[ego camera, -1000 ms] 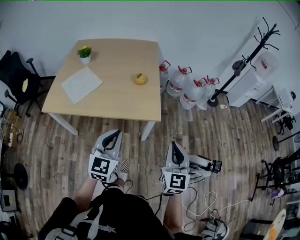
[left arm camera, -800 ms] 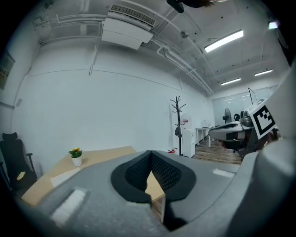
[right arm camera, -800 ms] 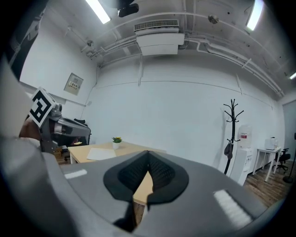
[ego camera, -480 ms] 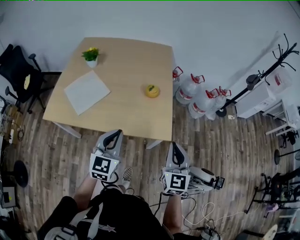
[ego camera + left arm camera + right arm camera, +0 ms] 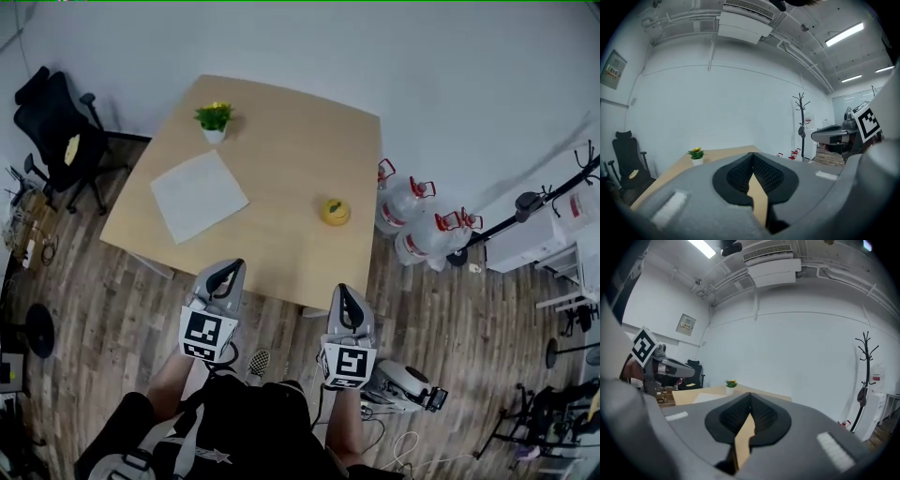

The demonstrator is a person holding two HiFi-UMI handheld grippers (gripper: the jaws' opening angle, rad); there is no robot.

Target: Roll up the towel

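Observation:
A white towel (image 5: 199,195) lies flat and unfolded on the left half of the wooden table (image 5: 281,234); in the right gripper view it shows as a pale strip (image 5: 708,398). My left gripper (image 5: 225,275) is shut and empty, its tips at the table's near edge, below the towel. My right gripper (image 5: 343,299) is shut and empty too, at the near edge further right. Each gripper view looks level across the table top between closed jaws, left (image 5: 752,161) and right (image 5: 749,401).
A small potted plant (image 5: 214,120) stands at the table's far left, a yellow fruit-like object (image 5: 334,212) at its right. Water jugs (image 5: 417,220) and a coat stand (image 5: 525,208) are right of the table. A black office chair (image 5: 58,141) is to the left.
The table has come closer and shifted right in the head view. Both grippers, previously over the floor short of it, now reach its near edge. Jaws stay shut.

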